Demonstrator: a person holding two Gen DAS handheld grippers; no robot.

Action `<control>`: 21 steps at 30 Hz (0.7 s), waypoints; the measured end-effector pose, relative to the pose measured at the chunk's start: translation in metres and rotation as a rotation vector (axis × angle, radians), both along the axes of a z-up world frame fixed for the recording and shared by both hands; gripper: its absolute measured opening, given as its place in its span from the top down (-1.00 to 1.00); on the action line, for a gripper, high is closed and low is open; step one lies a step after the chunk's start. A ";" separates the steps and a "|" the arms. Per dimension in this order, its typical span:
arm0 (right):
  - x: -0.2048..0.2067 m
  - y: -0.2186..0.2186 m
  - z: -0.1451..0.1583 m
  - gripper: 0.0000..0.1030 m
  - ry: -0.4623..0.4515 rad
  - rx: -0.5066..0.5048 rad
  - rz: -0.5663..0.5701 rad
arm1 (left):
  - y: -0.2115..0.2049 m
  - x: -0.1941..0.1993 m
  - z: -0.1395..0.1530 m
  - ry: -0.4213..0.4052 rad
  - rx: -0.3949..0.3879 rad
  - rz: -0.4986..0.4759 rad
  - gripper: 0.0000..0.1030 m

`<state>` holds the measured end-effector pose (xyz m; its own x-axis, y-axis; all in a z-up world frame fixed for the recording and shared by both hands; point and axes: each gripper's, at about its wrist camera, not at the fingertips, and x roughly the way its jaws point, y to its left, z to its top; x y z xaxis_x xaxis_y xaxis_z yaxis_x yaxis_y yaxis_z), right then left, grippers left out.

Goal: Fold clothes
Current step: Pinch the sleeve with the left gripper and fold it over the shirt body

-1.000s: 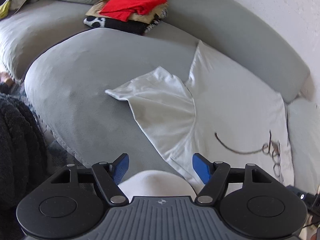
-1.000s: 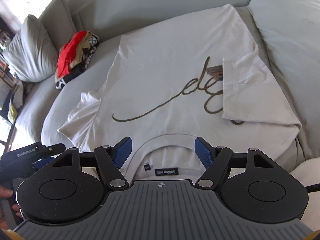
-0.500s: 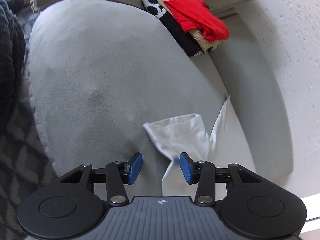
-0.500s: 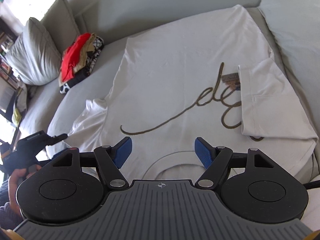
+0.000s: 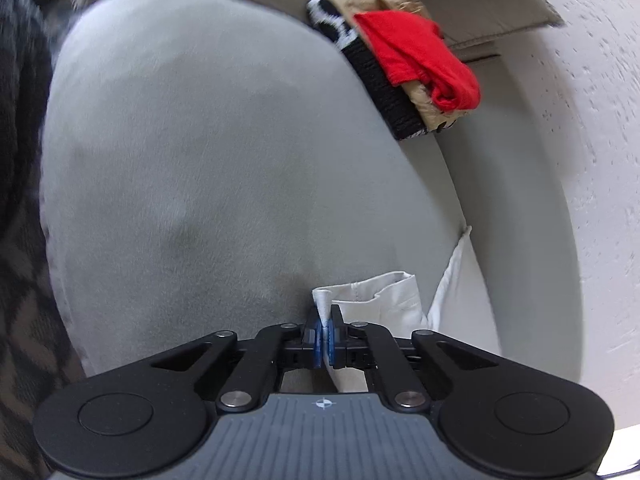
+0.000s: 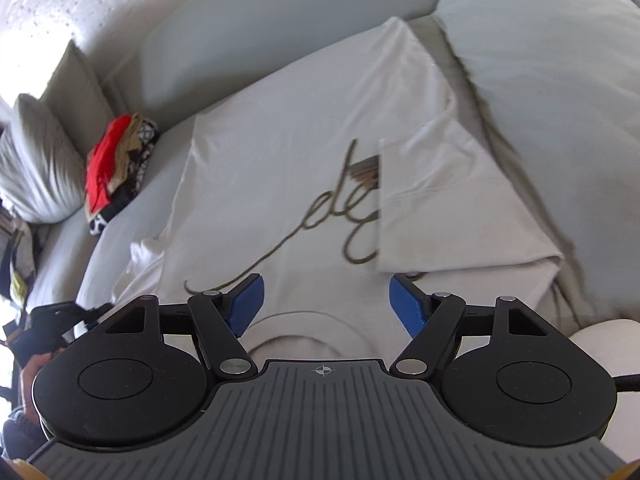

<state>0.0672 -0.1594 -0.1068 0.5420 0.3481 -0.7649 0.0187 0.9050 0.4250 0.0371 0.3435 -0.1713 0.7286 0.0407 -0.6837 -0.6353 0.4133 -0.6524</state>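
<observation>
Shirt: white T-shirt (image 6: 288, 168) lies flat on the grey sofa (image 5: 208, 184), collar nearest the person.
Left gripper (image 5: 325, 340): pressed together on the sleeve (image 5: 376, 300) cuff.
Right gripper (image 6: 326, 300): spread wide, empty, over the collar.
Key relation: the shirt body lies at 3 o'clock from the pinched sleeve, so the fold likely goes that way.
Pile: folded clothes (image 6: 114, 164) at 10 o'clock.

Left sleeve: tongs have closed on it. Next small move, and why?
Probably lift the left sleeve and carry it inward over the white T-shirt. The left tongs are shut on its cuff, and the right sleeve already lies folded in. The right tongs hang open.
</observation>
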 end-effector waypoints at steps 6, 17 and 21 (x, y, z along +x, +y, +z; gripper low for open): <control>-0.005 -0.028 -0.009 -0.45 0.022 0.031 -0.061 | -0.051 0.008 0.060 -0.045 0.382 -0.159 0.98; -0.009 -0.049 -0.015 -0.45 0.019 0.094 -0.086 | -0.232 0.034 0.098 -0.063 0.996 -0.669 0.98; -0.010 -0.058 -0.016 -0.45 0.025 0.123 -0.094 | -0.279 0.043 0.057 0.201 1.031 -0.876 0.69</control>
<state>0.0574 -0.2171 -0.1223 0.5579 0.3883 -0.7335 0.1132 0.8399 0.5307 0.0803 0.0646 -0.1138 0.6717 0.1725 -0.7204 0.0368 0.9635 0.2651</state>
